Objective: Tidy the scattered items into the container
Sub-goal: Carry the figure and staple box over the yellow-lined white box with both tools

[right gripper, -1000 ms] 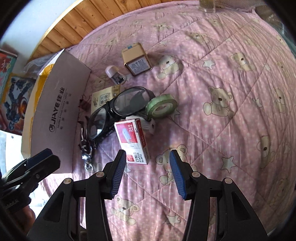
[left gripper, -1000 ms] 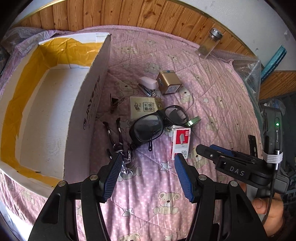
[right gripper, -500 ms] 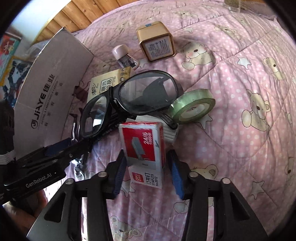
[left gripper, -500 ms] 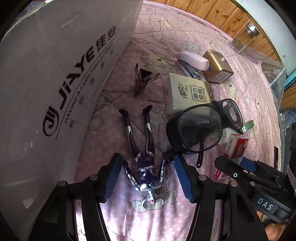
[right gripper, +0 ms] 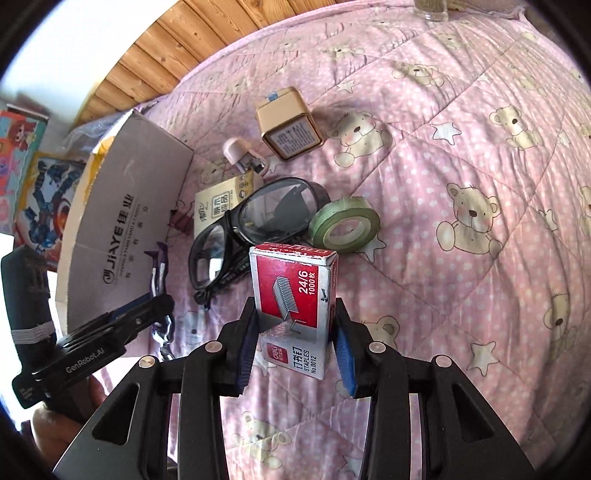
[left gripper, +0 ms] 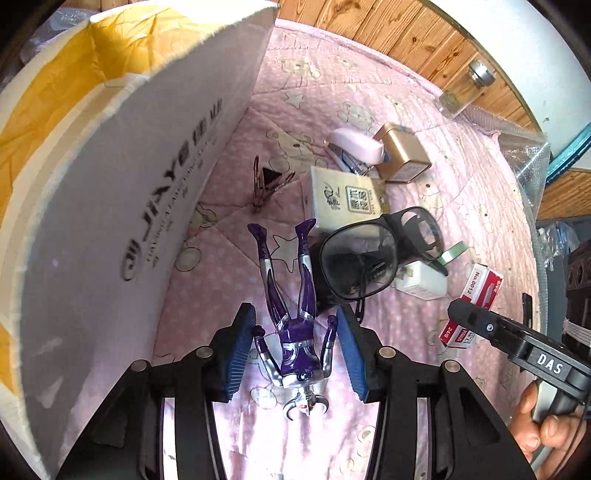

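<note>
Right wrist: goggles (right gripper: 255,218) behind staple box (right gripper: 293,291)

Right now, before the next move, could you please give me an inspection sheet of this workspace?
Surface: pink quilt with bear print, items scattered on it.
Job's things: purple toy figure between the left gripper's pads; red staples box between the right gripper's pads; cardboard box open, beside the figure.
Clutter: black goggles, green tape roll, gold tin, pink stapler, binder clip, white plug.
Grippers: left gripper closing around the figure, contact unclear; right gripper shut on the box.
Cables: nothing seen.
Surroundings: wooden wall panelling, glass jar.
</note>
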The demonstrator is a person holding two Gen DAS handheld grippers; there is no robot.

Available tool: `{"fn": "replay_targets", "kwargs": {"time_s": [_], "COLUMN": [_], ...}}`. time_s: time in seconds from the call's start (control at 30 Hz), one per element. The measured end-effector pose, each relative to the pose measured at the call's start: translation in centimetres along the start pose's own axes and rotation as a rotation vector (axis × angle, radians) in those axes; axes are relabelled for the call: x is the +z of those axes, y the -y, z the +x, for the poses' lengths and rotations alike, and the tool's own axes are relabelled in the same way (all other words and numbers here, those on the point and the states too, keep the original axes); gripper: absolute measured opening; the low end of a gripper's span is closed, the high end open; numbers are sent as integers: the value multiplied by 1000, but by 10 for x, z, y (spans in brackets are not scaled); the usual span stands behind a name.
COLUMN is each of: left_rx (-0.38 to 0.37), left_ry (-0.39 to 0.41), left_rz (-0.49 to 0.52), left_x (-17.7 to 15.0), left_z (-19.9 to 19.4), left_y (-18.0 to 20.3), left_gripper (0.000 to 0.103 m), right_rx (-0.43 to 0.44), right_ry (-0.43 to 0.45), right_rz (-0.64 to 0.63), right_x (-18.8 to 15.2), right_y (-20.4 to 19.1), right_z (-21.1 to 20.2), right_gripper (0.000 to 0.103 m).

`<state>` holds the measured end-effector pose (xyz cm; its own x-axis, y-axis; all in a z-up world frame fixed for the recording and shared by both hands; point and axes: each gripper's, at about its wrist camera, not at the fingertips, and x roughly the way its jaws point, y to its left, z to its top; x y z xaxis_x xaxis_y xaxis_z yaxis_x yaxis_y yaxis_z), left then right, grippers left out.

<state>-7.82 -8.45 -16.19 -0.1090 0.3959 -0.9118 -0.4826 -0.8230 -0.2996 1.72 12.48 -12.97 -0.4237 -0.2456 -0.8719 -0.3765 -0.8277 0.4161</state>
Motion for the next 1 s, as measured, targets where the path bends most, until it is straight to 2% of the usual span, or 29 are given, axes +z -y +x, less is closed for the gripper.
{"fn": "replay_targets", "kwargs": {"time_s": [0.1, 0.27, 0.53, 1.0], "left_rx": [-29, -75, -114, -56], "left_ry": [8, 52, 121, 206], "left_rz": [-20, -22, -5, -4], "left_x": [-1, 1, 5, 11], "left_z": [-14, -36, -73, -112], "left_y": [-8, 5, 20, 21], "left_gripper": [47, 47, 47, 47], "right_rx": [6, 14, 30, 50], "right_ry": [5, 16, 60, 109], "right_rz": [-8, -41, -162, -354], "right_x": [0, -2, -1, 0], "right_y": [-4, -13, -43, -97], "right_z": [-9, -21, -52, -91], "right_gripper": [40, 40, 40, 40]}}
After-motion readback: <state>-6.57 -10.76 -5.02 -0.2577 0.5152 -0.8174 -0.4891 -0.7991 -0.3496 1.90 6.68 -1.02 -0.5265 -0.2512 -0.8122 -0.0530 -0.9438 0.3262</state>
